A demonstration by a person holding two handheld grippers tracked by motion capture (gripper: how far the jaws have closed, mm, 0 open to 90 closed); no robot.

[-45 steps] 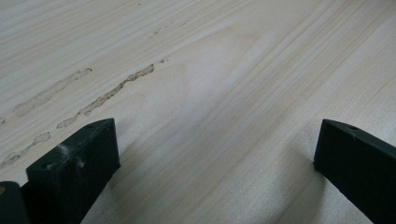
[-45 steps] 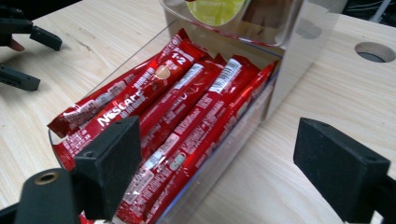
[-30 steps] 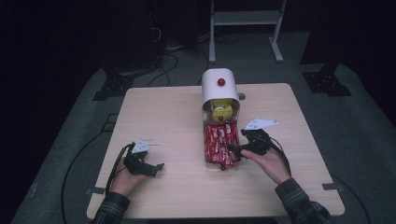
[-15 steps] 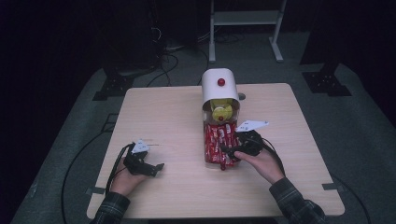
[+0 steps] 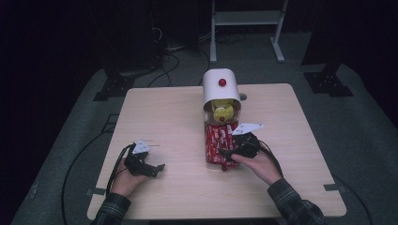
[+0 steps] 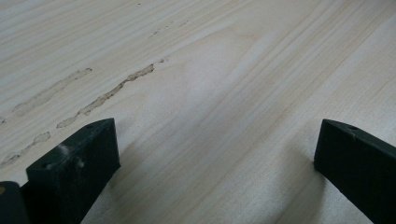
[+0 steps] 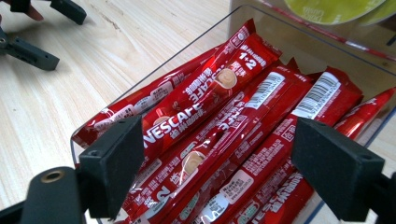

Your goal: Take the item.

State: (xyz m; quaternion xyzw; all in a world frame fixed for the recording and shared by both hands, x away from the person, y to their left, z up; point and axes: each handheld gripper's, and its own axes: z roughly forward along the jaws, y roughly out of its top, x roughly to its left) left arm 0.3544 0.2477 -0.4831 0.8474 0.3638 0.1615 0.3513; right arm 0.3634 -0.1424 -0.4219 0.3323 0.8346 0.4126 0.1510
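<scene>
1 wooden table [image 5: 178, 117]. 2 grippers: left gripper [image 5: 158, 168], right gripper [image 5: 224, 153]. 1 clear tray [image 7: 187, 46] w/ red Nescafe sachets [image 7: 205, 98], approx 7 visible, exact no. can't tell, they overlap. 1 white dispenser [image 5: 220, 86], 1 red knob [image 5: 222, 82]. Yellow pods [image 5: 222, 111]: 2, maybe more.

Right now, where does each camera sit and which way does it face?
High view: above the person's side, looking forward and down at the wooden table; forearms, hands, both tongs enter from the bottom.
Left gripper view: rides the left tongs, facing bare tabletop; open jaws.
Right gripper view: rides the right tongs, facing red coffee sachets in a clear tray; open jaws.
Shared: the high and right gripper views show the sachets.
</scene>
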